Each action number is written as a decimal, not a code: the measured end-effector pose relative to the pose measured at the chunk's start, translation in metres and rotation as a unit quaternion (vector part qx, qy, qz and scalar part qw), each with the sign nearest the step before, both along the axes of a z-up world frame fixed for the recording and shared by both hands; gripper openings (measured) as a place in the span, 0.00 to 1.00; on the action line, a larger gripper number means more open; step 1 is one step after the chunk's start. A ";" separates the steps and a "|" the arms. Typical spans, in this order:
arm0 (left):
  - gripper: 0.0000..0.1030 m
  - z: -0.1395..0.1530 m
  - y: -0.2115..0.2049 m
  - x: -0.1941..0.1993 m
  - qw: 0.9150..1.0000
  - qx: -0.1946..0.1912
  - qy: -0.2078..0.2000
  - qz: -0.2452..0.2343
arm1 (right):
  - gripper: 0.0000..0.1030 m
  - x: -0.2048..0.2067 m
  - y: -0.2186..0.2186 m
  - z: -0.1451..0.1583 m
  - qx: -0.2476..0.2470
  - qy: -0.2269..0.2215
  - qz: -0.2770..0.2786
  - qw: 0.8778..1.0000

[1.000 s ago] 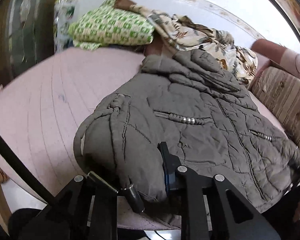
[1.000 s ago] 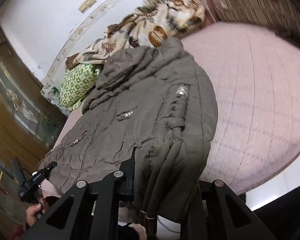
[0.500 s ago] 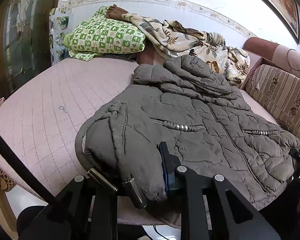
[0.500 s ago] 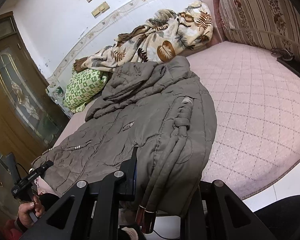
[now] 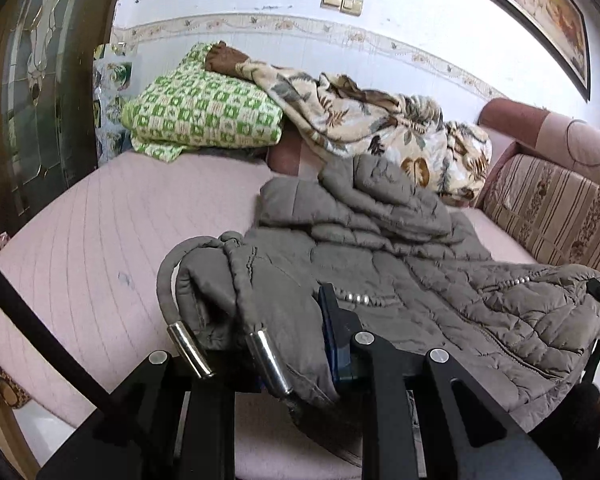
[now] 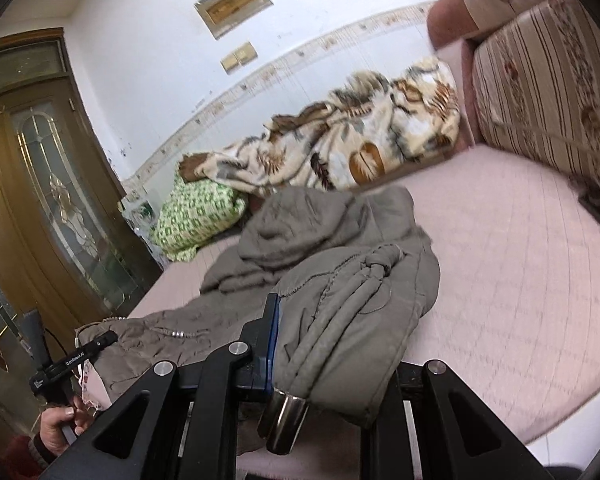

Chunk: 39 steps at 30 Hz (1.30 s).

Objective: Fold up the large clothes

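Note:
A grey-brown quilted hooded jacket [image 5: 400,280] lies on the pink bed [image 5: 100,240]. My left gripper [image 5: 276,356] is shut on one bottom corner of its hem, with metal-tipped drawstrings [image 5: 266,360] hanging over the fingers. My right gripper [image 6: 328,360] is shut on the other bottom corner of the jacket [image 6: 340,304], where drawstring tips [image 6: 286,416] dangle. Both corners are lifted off the bed; the hood [image 6: 300,220] end rests on it. Each gripper shows at the edge of the other's view.
A green checked pillow [image 5: 204,120] and a leaf-print blanket [image 5: 372,128] lie at the bed's far end by the wall. A striped headboard cushion [image 5: 552,208] runs along one side. A wooden glass-panelled door [image 6: 52,184] stands beside the bed.
Both grippers have lifted the jacket's bottom hem and carried it toward the hood end; the cameras now look flatter across the bed, and the jacket's lower half bunches up.

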<state>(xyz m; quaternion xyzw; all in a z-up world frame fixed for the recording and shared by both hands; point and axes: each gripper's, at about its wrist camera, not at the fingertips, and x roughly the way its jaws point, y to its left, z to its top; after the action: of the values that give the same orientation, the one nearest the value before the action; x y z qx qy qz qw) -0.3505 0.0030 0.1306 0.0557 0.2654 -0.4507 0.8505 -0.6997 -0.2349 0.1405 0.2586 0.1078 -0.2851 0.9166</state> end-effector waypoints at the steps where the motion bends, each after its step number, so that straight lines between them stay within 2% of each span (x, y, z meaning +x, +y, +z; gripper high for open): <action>1: 0.20 0.005 -0.003 0.001 1.000 -0.003 -0.002 0.000 | 0.19 0.002 -0.002 0.006 -0.005 -0.003 0.000 1.000; 14: 0.20 0.042 -0.023 0.017 1.000 -0.019 -0.017 0.000 | 0.19 0.021 -0.024 0.051 -0.023 -0.035 0.006 0.999; 27: 0.20 0.061 -0.040 0.030 1.000 -0.023 -0.017 -0.008 | 0.19 0.027 -0.041 0.063 -0.014 -0.051 0.002 0.999; 39: 0.22 0.095 -0.096 0.069 1.000 -0.023 -0.011 -0.018 | 0.19 0.058 -0.083 0.094 -0.016 -0.059 -0.007 0.998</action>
<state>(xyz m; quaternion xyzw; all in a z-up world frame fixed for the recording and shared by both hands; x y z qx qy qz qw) -0.2814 -0.0927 0.2258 0.0461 0.2446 -0.4710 0.8463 -0.6420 -0.3175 0.2345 0.2607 0.0471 -0.2776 0.9235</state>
